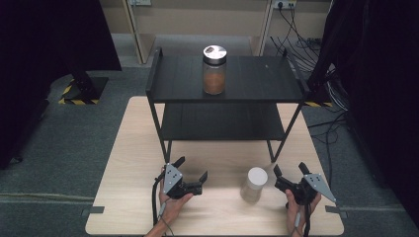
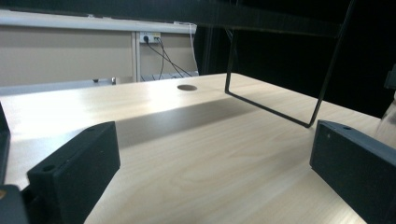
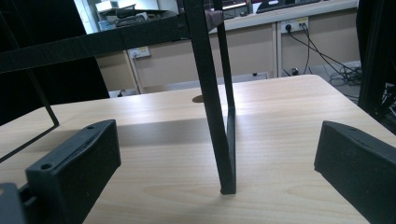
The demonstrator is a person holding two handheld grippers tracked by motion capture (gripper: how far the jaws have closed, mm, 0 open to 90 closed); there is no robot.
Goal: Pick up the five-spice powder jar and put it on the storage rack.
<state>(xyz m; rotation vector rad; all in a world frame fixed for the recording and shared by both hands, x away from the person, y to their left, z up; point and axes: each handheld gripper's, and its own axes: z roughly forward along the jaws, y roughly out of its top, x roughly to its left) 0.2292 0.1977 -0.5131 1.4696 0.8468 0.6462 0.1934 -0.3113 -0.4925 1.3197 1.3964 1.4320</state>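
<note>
A: Where are the hands?

B: In the high view both come in from the near edge of the table [image 1: 128, 148]. The left hand [image 1: 174, 206] holds the left gripper [image 1: 191, 173] low over the wood, its jaws aimed forward and a little to the right, toward the shelf rack [image 1: 225, 79]. The right hand [image 1: 295, 205] holds the right gripper [image 1: 290, 169] near the table's right front corner, jaws aimed forward and slightly left.

A: Jaws wide or narrow?

B: Wide, both of them. In the left gripper view the two black jaws stand far apart with bare tabletop between them. The right gripper view shows the same spread, with one of the rack's front legs [image 3: 219, 140] standing upright on the wood ahead, in line with the gap. Neither gripper holds anything.

A: And the jar they sit beside?

B: The white-lidded jar [image 1: 254, 184] stands on the table between the two grippers, much closer to the right one, just beside its left jaw but not inside the gap. It is upright, long axis vertical, lid up. Its contents look pale; I cannot tell what they are.

A: Anything else?

B: A second jar [image 1: 214, 70], with brown contents and a metal lid, stands upright on the rack's top shelf, well apart from both grippers.
</note>
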